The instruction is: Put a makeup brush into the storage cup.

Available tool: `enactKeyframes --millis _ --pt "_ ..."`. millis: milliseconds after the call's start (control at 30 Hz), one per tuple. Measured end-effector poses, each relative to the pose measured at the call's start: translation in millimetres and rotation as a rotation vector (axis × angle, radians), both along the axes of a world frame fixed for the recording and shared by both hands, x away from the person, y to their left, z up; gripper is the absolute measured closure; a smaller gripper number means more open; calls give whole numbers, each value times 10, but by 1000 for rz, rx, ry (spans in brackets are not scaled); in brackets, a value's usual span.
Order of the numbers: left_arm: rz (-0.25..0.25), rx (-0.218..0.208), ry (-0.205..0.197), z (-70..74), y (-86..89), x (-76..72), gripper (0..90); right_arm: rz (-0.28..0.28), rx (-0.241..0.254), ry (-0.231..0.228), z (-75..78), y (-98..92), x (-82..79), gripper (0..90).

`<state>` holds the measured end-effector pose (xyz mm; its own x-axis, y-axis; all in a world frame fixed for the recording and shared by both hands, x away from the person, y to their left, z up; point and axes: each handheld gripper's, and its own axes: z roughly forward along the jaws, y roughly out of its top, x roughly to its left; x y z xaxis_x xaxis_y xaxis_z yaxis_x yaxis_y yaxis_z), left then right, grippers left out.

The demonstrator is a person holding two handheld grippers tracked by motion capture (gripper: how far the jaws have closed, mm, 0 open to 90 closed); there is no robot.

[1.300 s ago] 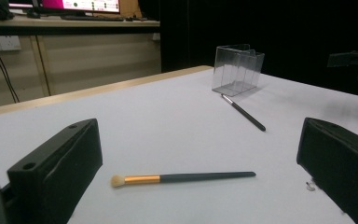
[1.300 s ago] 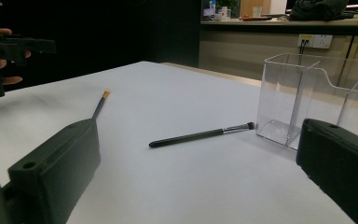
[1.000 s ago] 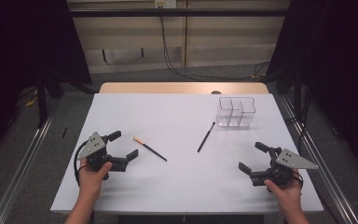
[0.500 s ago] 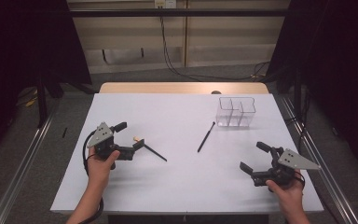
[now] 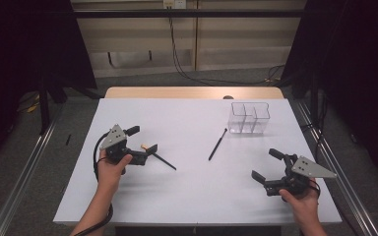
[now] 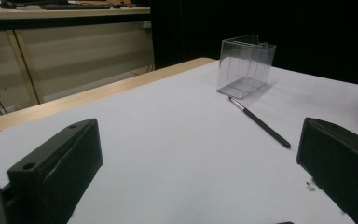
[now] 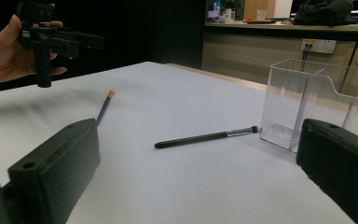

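Observation:
A thin black brush with an orange end (image 5: 160,160) lies on the white table (image 5: 187,196) at left of centre; it also appears as the orange-ended brush (image 7: 103,108). My left gripper (image 5: 142,139) hovers open just over its orange end, held above the table by a hand (image 7: 9,51). A second black makeup brush (image 5: 217,144) lies mid-table, its bristle end toward a clear divided organiser (image 5: 249,118). Ahead of my left gripper (image 6: 200,177) are that makeup brush (image 6: 261,123) and the organiser (image 6: 244,65). My right gripper (image 5: 266,164) rests open at the front right, nothing between its jaws.
The table's wooden far edge (image 5: 192,92) runs behind the organiser. Metal rails (image 5: 24,172) flank the table on both sides. From my right gripper (image 7: 200,177) the makeup brush (image 7: 205,137) lies just left of the organiser (image 7: 317,102). Cables (image 5: 177,59) hang at the back.
My left gripper has moved forward and to the right, ending over the orange end of the thin brush. My right gripper has barely shifted. Both brushes stay where they were.

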<state>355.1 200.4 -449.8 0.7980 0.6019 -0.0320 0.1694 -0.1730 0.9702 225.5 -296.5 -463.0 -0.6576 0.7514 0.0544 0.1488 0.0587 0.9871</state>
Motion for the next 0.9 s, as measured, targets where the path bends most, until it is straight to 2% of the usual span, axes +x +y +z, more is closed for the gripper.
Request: enactKeyframes --millis 167,233,367,467,600,633,667,767,833,900 --pt "1 30 20 8 10 59 0 7 -6 4 -11 6 9 0" --pt "-19 50 47 13 -7 100 0 8 -7 4 -11 6 9 0" --pt "-69 121 105 24 -75 194 0 11 -3 10 -19 3 17 0" --pt "-82 209 133 42 -127 237 0 15 -4 13 -19 8 20 0" --pt "-123 273 177 81 -192 275 0 20 -7 14 -26 15 29 0" --pt "-123 273 177 81 -192 275 0 22 -8 14 -29 16 30 0" --pt "-138 310 190 99 -214 300 0 24 -11 14 -30 18 30 0" --pt "-163 369 220 115 -250 335 0 27 -11 16 -28 20 26 0" --pt "-164 383 224 118 -260 340 0 28 -11 16 -27 20 27 0" --pt "-179 450 263 127 -288 369 0 29 -13 17 -30 21 29 0"
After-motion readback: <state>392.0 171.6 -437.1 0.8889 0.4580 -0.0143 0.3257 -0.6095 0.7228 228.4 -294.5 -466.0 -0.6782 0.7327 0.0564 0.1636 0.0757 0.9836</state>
